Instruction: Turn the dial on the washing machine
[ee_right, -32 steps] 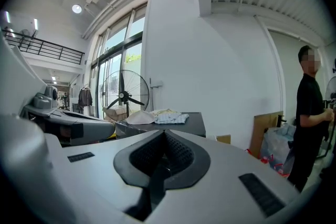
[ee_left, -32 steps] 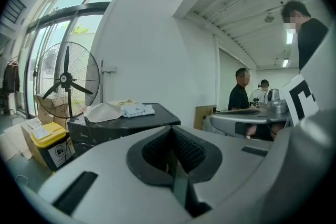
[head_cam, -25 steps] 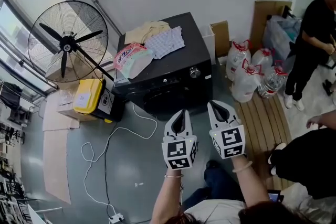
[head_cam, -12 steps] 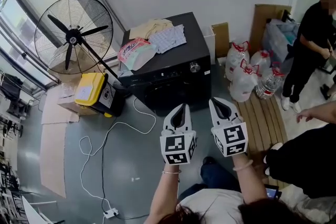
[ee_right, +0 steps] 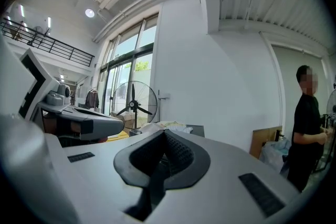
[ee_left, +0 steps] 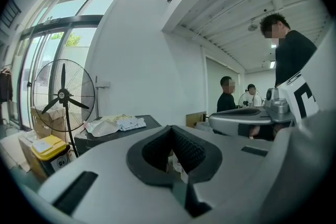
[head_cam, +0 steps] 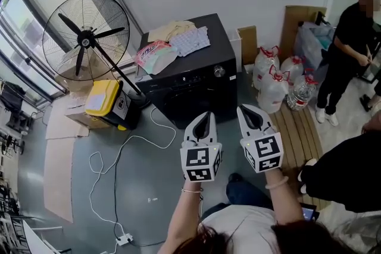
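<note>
A black washing machine (head_cam: 196,83) stands against the white wall, with its silver dial (head_cam: 219,71) at the right of its front panel. Clothes and a plastic bag (head_cam: 156,55) lie on its lid. Both grippers hover side by side in front of the machine, short of it and touching nothing. My left gripper (head_cam: 206,115) is shut and empty, level with the machine's lower front. My right gripper (head_cam: 247,109) is shut and empty too, below and right of the dial. The left gripper view shows the machine's lid (ee_left: 118,131) past the closed pads (ee_left: 181,145).
A large standing fan (head_cam: 86,38) and a yellow box (head_cam: 101,103) are left of the machine. A white cable (head_cam: 128,154) trails over the grey floor. Bagged water bottles (head_cam: 274,83) and a wooden slat platform (head_cam: 300,131) lie to the right. A person in black (head_cam: 348,27) stands at far right.
Both grippers have crept slightly up towards the machine's front and stay shut. The person at right has shifted a little.
</note>
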